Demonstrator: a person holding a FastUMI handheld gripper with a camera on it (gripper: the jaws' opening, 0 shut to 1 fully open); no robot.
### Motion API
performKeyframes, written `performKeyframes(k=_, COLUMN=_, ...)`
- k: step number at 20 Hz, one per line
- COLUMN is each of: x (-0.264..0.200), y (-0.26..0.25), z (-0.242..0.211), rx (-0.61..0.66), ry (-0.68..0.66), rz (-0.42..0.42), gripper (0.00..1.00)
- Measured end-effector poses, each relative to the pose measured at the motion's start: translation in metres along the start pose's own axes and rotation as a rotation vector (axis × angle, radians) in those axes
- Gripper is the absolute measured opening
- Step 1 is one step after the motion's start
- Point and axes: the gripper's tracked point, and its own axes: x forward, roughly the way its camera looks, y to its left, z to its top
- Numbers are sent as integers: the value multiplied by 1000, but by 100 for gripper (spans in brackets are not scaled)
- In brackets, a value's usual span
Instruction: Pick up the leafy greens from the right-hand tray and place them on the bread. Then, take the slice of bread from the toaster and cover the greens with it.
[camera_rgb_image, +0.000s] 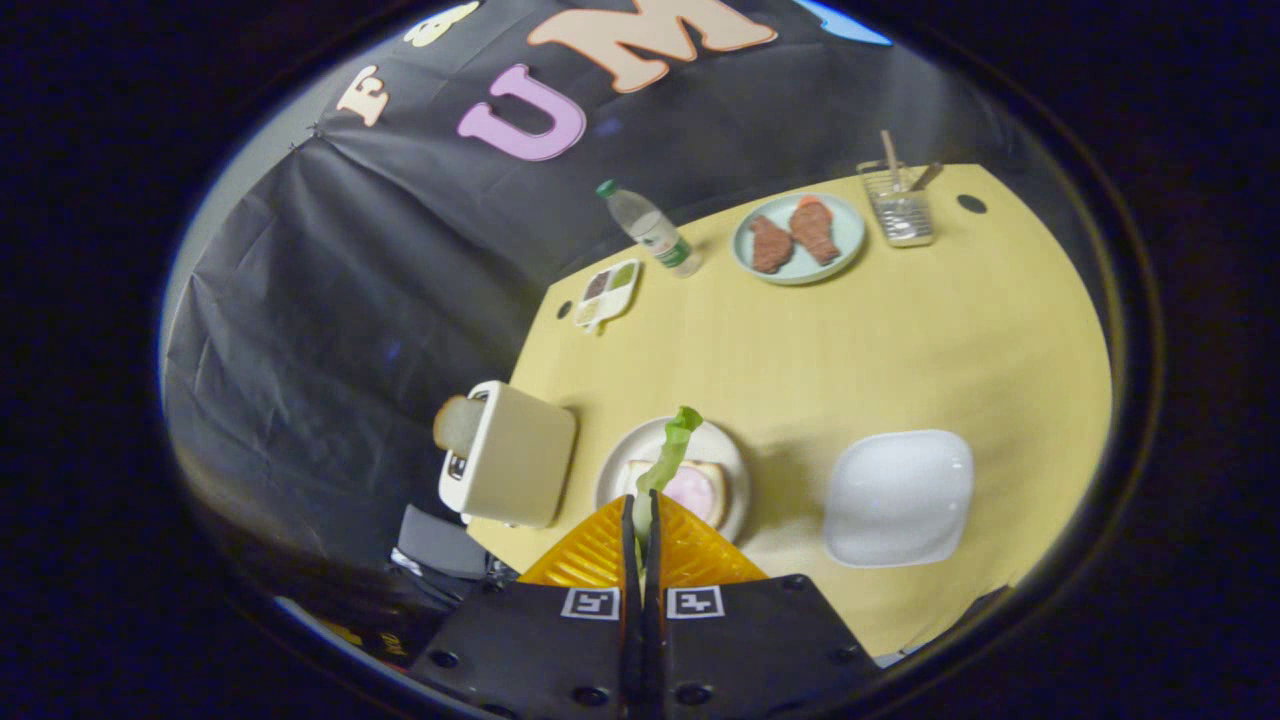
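While the leafy greens (668, 452) are hanging pinched in the gripper (642, 515), the first half of the task is looking roughly halfway done: the leaf is off the right-hand tray (898, 497), which is sitting white and bare on the yellow table (900, 340), but it is not yet lying on the bread (712, 492). The fingers are pressing nearly together, clamping the lower end of the leaf between them, and the free end is sticking out ahead of the tips over the round plate (720, 445). On that plate the open slice is waiting with a pink round of meat on top, just beyond the fingers and slightly to their right. Still to come, by my reading: lowering and releasing the leaf onto that slice, then going to the toaster (515, 465) beside the plate on its left, where the second slice of bread (458, 424) is poking out of the slot, untouched. Farther back a plate of meat pieces (797, 238), a water bottle (648, 228) and a wire utensil rack (898, 205) are standing well apart from the work.
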Motion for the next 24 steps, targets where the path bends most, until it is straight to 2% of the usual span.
performKeyframes(k=4, x=48, y=39, z=-16, rx=22, ry=52, rz=81, gripper=3)
performKeyframes(k=7, x=79, y=44, z=-35, rx=3, ry=107, rz=83, gripper=3)
performKeyframes(k=12, x=117, y=-4, z=-56, rx=-36, ry=172, rz=-80, gripper=4)
performKeyframes(k=17, x=117, y=-58, z=-58, rx=-102, ry=184, rz=-280, gripper=3)
performKeyframes(k=20, x=124, y=-74, z=-63, rx=-138, ry=199, rz=-340, gripper=5)
performKeyframes(k=24, x=115, y=-79, z=-66, rx=-154, ry=215, rz=-402, gripper=15)
